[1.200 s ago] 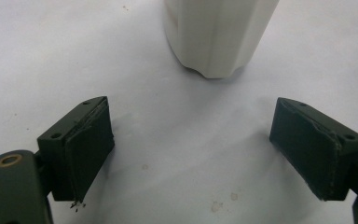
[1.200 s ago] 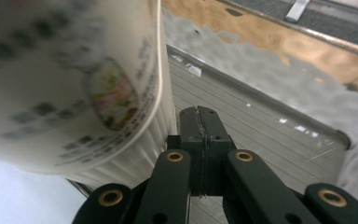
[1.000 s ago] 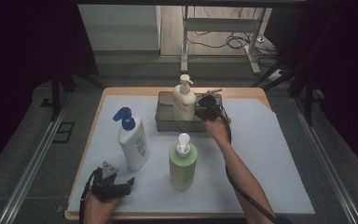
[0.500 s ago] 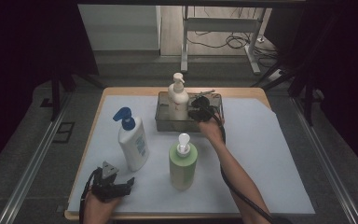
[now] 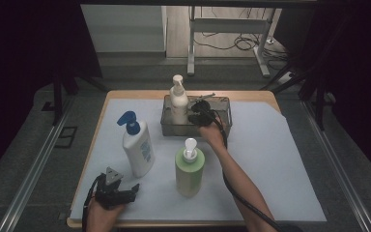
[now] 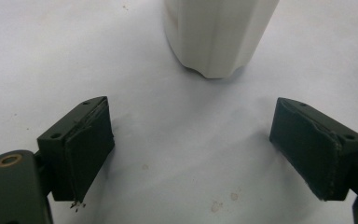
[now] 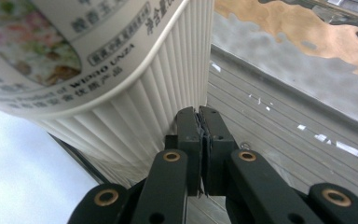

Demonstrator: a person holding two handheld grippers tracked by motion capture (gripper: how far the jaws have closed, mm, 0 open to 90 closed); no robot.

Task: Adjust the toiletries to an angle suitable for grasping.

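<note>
change: across the last second the cream bottle (image 5: 178,100) shifts leftward along the tray (image 5: 222,102) and now leans a little; the right gripper (image 5: 195,116) follows it the same way, jaws pressed together throughout.
meaning: judged from this, the right gripper is nudging the cream bottle sideways with closed jaws rather than gripping it, probably to seat it at the tray's left end or stand it straight; the bottle is in the tray but not yet settled upright.
right gripper state: fully closed on nothing; in the right gripper view the two tips (image 7: 199,135) meet with no gap, touching or just beside the ribbed lower side of the cream bottle (image 7: 121,88), above the tray floor (image 7: 279,140).
left gripper state: wide open and empty (image 6: 191,149); it rests on the white sheet (image 6: 168,177) at the near left corner of the table, and its place matches the earlier pictures. The base of the white bottle (image 6: 219,37) stands just ahead of its jaws, not touching them.
cream bottle place: inside the tray, left end, at the far middle of the table (image 5: 125,94).
bottles: three, all with pumps; one cream in the tray, one white with a blue pump (image 5: 137,147), one green (image 5: 189,169); the last two stand on the sheet, near each other.
trays: one.
grippers: two, left gripper (image 5: 118,195) near, right far.
</note>
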